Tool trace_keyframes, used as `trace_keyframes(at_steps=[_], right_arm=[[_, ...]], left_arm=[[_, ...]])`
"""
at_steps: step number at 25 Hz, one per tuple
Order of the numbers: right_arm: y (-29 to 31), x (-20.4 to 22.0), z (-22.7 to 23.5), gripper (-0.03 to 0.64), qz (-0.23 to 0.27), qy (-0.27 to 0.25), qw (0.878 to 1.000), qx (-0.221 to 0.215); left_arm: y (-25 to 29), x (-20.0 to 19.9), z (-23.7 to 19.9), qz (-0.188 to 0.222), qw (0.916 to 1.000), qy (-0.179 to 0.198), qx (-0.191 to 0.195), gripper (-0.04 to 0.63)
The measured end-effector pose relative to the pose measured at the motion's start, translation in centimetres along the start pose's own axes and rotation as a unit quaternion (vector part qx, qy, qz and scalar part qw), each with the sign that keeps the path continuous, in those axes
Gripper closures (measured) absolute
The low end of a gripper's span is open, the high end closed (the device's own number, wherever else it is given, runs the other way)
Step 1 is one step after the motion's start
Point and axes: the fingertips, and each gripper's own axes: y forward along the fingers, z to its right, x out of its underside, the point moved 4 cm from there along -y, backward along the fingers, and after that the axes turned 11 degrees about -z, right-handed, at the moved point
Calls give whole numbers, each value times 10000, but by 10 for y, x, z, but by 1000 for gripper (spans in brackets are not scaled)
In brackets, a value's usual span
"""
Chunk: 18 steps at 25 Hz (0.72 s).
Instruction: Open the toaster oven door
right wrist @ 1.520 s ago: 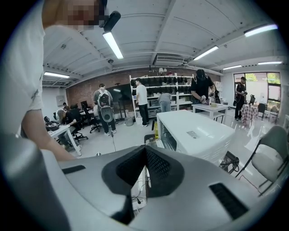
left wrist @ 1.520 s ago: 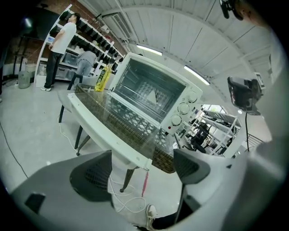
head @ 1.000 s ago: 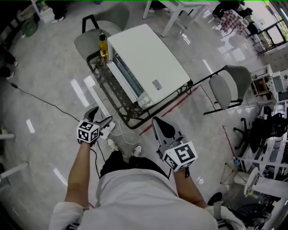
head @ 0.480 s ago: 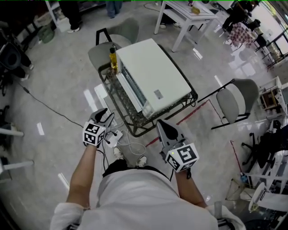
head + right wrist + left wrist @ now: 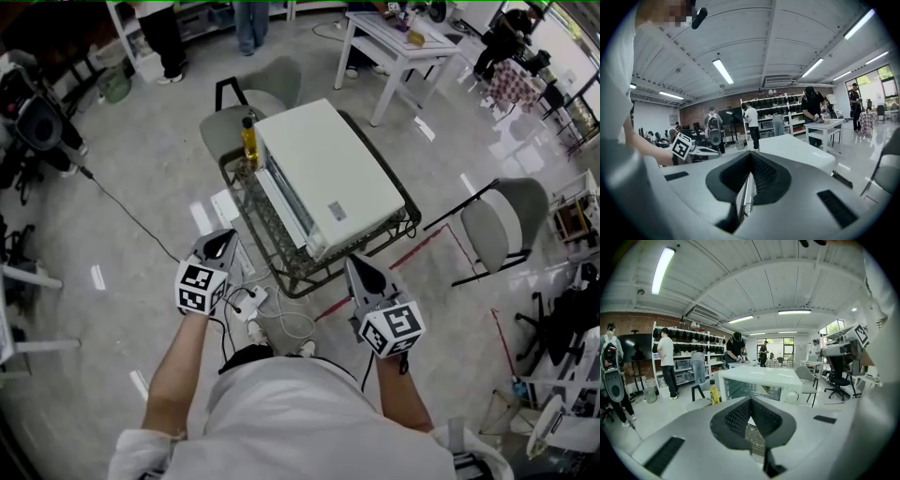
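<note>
White boxy toaster oven [image 5: 328,178] sits on the glass-topped wire-frame desk [image 5: 281,258], glass door [image 5: 750,389] closed. Probably a light, rigid box that may slide on the glass; take the door's top edge. Left claw [image 5: 223,238] and right claw [image 5: 356,265] both pressed together, empty, short of it. Yellow bottle [image 5: 249,142] beside it; glossy grey floor [image 5: 131,187].

Bare floor [image 5: 155,178] fronts the toaster oven [image 5: 328,178] (bottle [image 5: 249,142] beside).
</note>
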Motion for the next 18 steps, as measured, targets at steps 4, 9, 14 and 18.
trace_keyframes(at_steps=[4,9,14,18], right_arm=[[-1,-12,18,595,158,-3,9996,221],[-7,-27,41,595,327,-37,9982,503],[-16,-38,48,595,384,-152,9973,604],[-26,-43,45,595,404,-166,9971,620]], left_arm=[[-37,-37,-15,496,9976,66,-472,577],[-83,-70,-24,1051,9901,307,-884,577],[-131,-92,-27,1714,9757,492,-1273,577],[-164,-87,-28,2017,9645,408,-1654,577]])
